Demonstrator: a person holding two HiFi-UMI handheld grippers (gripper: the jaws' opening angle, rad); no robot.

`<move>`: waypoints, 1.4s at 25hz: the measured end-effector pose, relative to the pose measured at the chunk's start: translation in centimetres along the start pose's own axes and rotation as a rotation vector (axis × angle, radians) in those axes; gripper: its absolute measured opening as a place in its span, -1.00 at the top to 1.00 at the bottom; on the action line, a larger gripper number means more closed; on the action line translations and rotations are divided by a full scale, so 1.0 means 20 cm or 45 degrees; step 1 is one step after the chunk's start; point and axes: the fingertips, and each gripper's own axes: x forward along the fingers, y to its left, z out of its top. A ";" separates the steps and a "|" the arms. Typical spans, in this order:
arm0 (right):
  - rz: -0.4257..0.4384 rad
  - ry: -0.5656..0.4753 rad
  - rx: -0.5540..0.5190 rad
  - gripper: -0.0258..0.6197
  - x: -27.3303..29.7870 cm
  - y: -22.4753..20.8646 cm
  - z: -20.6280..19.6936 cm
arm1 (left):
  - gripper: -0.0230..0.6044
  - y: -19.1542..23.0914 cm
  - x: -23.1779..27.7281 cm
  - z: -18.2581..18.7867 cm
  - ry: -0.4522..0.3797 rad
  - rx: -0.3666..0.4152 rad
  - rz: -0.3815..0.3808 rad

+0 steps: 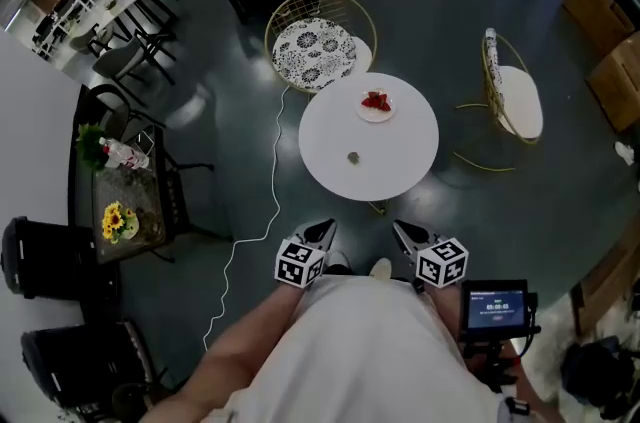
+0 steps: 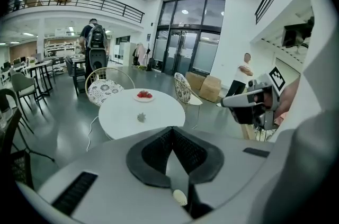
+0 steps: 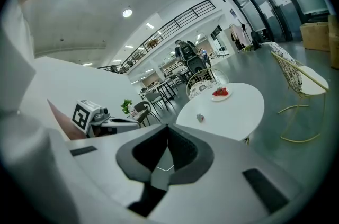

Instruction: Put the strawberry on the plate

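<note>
A dark, glossy floor point(image 1: 480, 1) fills the head view. The person's pale clothing point(image 1: 370, 351) is cut off at the bottom edge and hides the arms behind the tools.

A round white bench point(image 1: 400, 166) stands in the middle. Beyond it is a gold wire chair with a black-and-white patterned cushion point(image 1: 314, 51). To the right, a second gold wire chair with a plain white cushion point(image 1: 517, 101) stands apart. At far left, a dark side table point(image 1: 140, 246) carries yellow flowers point(image 1: 115, 221). A thin white cable point(image 1: 272, 196) snakes over the floor.

The left hand-held gripper point(image 1: 324, 228) and the right hand-held gripper point(image 1: 399, 228) hover close to the person's body, short of the bench. Each has its jaws closed tip to tip on nothing.

A small white plate point(image 1: 376, 115) sits near the bench's far edge, with the red strawberry point(image 1: 376, 100) lying on it. How many berries there are is hard to make out. Nearer the middle lies a tiny grey object point(image 1: 353, 157), too small to identify.
</note>
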 end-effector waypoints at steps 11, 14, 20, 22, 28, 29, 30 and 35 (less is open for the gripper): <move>-0.050 0.004 0.056 0.90 -0.01 -0.05 0.04 | 0.90 0.08 0.08 0.13 0.037 0.054 -0.043; -0.080 0.009 0.075 0.90 0.02 -0.11 0.04 | 0.90 0.10 0.18 0.14 0.055 0.067 -0.078; -0.155 -0.005 0.087 0.90 0.05 -0.23 0.16 | 0.90 0.15 0.33 0.18 0.100 0.100 -0.146; -0.180 -0.007 0.097 0.90 0.07 -0.27 0.20 | 0.90 0.17 0.37 0.21 0.113 0.119 -0.170; -0.200 0.023 0.119 0.90 0.20 -0.38 0.26 | 0.90 0.24 0.53 0.23 0.186 0.277 -0.225; -0.199 0.028 0.125 0.90 0.23 -0.42 0.27 | 0.90 0.27 0.59 0.22 0.210 0.309 -0.230; -0.199 0.033 0.130 0.90 0.26 -0.45 0.27 | 0.90 0.30 0.64 0.21 0.235 0.343 -0.236; -0.213 0.055 0.153 0.90 0.37 -0.49 0.29 | 0.90 0.43 0.77 0.16 0.355 0.475 -0.243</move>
